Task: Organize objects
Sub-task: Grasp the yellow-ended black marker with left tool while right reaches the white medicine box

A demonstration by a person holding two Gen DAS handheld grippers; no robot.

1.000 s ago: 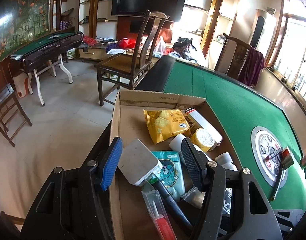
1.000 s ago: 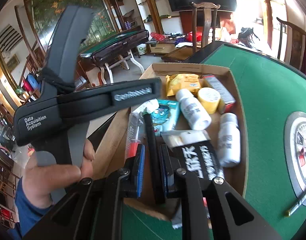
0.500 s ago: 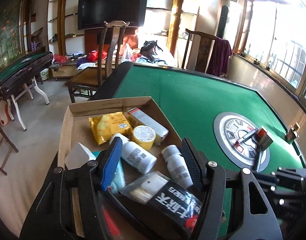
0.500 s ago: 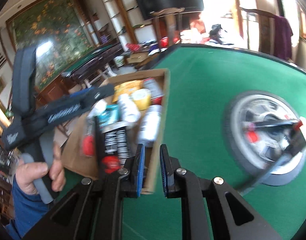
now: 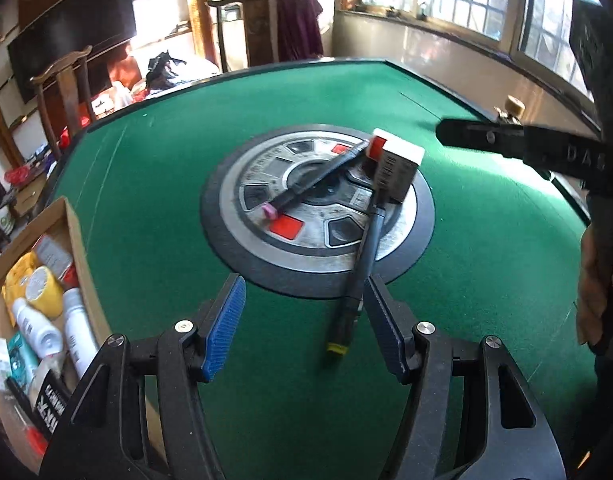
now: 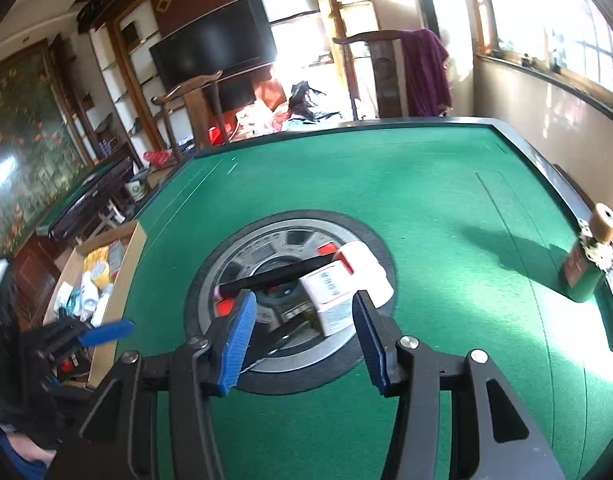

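Observation:
A cardboard box (image 5: 72, 236) at the table's left edge holds white bottles, a yellow jar and packets; it also shows in the right wrist view (image 6: 118, 280). On the round centre panel (image 5: 266, 236) lie a red-and-white carton (image 5: 396, 164), a dark pen with a pink end (image 5: 314, 178) and a dark pen with a yellow end (image 5: 360, 268). My left gripper (image 5: 304, 324) is open and empty, just short of the yellow-ended pen. My right gripper (image 6: 302, 338) is open and empty, hovering over the carton (image 6: 338, 284) and pink-ended pen (image 6: 278, 276).
A small green bottle with a brown cap (image 6: 586, 264) stands at the table's right edge. The green felt table (image 6: 386, 184) stretches beyond the panel. Wooden chairs (image 5: 62, 88) stand behind the table's far side.
Both grippers swung right from the cardboard box to the centre panel. The right gripper, shut before, has opened. The left gripper stayed open.

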